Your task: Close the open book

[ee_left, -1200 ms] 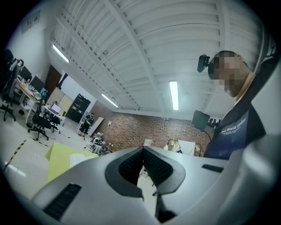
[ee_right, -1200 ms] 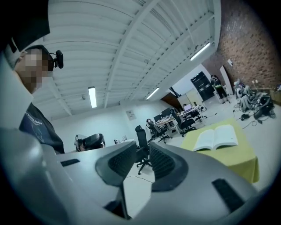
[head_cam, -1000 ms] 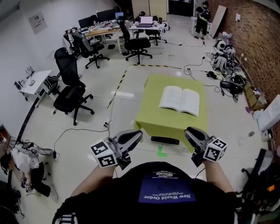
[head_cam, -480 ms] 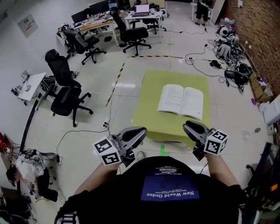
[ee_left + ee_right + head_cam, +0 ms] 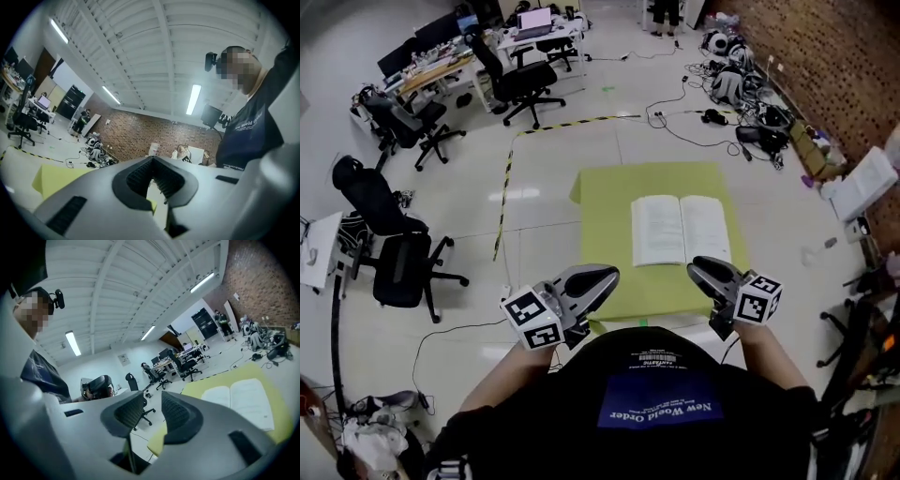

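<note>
The open book [image 5: 680,230] lies flat, pages up, on a low table under a yellow-green cloth [image 5: 605,225]. It sits right of the table's middle. Both grippers hang at the table's near edge, short of the book. My left gripper [image 5: 602,278] is at the near left part of the table, its jaws together and nothing in them [image 5: 152,161]. My right gripper [image 5: 703,271] is just before the book's near right corner. Its jaws stand slightly apart and hold nothing [image 5: 153,404]. In the right gripper view the book [image 5: 239,399] lies ahead to the right.
Black office chairs [image 5: 394,267] stand on the floor to the left, more chairs and desks [image 5: 530,84] at the back. Yellow-black tape [image 5: 502,202] runs along the floor beside the table. Cables and bags [image 5: 741,94] lie by the brick wall on the right.
The person has walked up to the table. Table and book have come from the middle distance to just ahead of both grippers, which moved forward together.
</note>
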A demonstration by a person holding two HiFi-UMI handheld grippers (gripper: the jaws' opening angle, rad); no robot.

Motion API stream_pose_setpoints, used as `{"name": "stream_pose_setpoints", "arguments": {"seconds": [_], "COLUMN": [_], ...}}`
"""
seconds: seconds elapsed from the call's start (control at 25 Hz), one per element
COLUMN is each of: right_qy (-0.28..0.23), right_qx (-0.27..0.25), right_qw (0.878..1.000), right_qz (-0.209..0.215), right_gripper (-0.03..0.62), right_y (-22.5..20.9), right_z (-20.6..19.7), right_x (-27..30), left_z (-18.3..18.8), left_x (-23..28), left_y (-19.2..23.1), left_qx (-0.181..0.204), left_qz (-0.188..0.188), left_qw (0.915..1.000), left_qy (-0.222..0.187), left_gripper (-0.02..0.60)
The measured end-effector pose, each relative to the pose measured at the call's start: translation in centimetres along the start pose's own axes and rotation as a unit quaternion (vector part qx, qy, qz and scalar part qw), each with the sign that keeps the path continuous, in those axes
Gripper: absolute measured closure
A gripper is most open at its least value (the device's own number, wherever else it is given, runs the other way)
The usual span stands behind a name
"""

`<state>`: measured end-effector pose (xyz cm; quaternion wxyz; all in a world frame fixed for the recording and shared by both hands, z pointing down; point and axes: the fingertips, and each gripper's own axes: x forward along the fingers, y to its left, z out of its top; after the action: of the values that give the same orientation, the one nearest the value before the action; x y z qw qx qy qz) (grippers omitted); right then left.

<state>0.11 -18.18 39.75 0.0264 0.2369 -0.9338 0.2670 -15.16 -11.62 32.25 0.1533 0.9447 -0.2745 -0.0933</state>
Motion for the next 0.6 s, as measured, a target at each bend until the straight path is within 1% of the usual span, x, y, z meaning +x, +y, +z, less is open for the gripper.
{"name": "stream_pose_setpoints", "arguments": {"seconds": [0.12,0.28,0.44,0.52,0.6], "right_qy": [0.004,0.010,0.035,0.054,0.076], "right_qx": [0.015,0.055,0.102,0.114,0.123], "right_qw": [1.000,0.998,0.994,0.992,0.989], "right_qz": [-0.011,-0.014,-0.012,-0.009,-0.006], "right_gripper": [0.500,0.496,0.476,0.474,0.454], "right_y": [-1.8,-5.8,-10.7,-13.2,-15.3], "right_z": [-0.2,-0.8,-3.1,-4.8,-6.9], "right_x": [0.7,-0.5,-1.3,-1.5,-1.3], "left_z": [-0.3,-1.3,-2.6,-3.6,-4.8], "left_x": [1.6,5.3,8.4,10.1,11.6], "left_y": [2.3,3.6,4.6,5.0,5.8], "left_qx": [-0.008,-0.033,-0.056,-0.062,-0.063], "left_qz": [-0.013,-0.013,0.014,0.024,0.033], "left_qw": [0.9998,0.9993,0.9983,0.9976,0.9971], "left_qy": [0.011,0.010,0.014,0.017,0.029], "left_gripper": [0.575,0.575,0.575,0.575,0.575]}}
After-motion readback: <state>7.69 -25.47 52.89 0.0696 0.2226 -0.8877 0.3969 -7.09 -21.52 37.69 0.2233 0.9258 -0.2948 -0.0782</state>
